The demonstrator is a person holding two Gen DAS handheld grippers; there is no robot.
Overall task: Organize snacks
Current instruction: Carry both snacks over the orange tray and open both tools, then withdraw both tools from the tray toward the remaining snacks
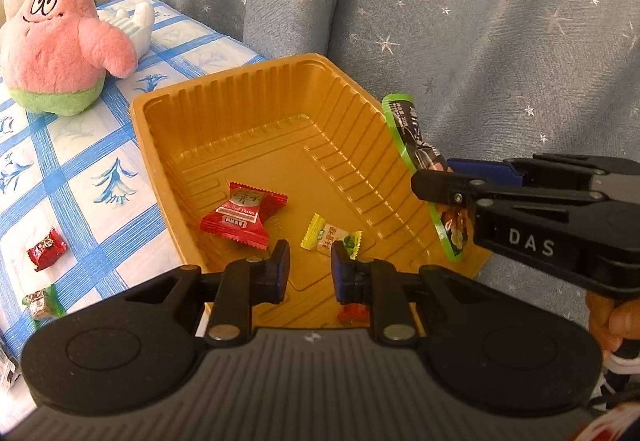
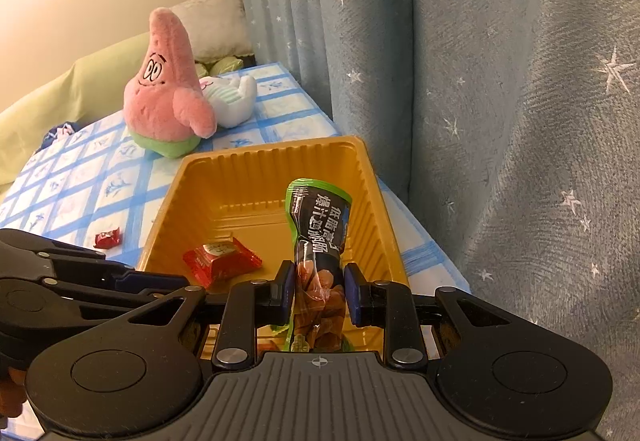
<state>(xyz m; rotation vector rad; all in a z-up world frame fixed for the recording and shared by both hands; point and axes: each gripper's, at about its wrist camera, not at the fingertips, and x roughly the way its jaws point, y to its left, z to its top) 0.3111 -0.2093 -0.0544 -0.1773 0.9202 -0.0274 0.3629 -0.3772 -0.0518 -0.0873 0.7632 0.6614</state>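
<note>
Left gripper [image 1: 310, 267]: jaws near shut, empty, over the gold tray [image 1: 256, 113]. Right gripper [image 2: 318, 291]: clamped mid-length on your green-edged snack pouch [image 2: 318, 229], above the tray's right side. Likely light, crinkly, slippery; keep your hold mid-body.

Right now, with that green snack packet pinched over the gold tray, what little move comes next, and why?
Probably open the right gripper and let go. It grips the green packet over the gold tray, where two wrapped sweets already lie, so it should drop in. The left gripper looks empty.
</note>
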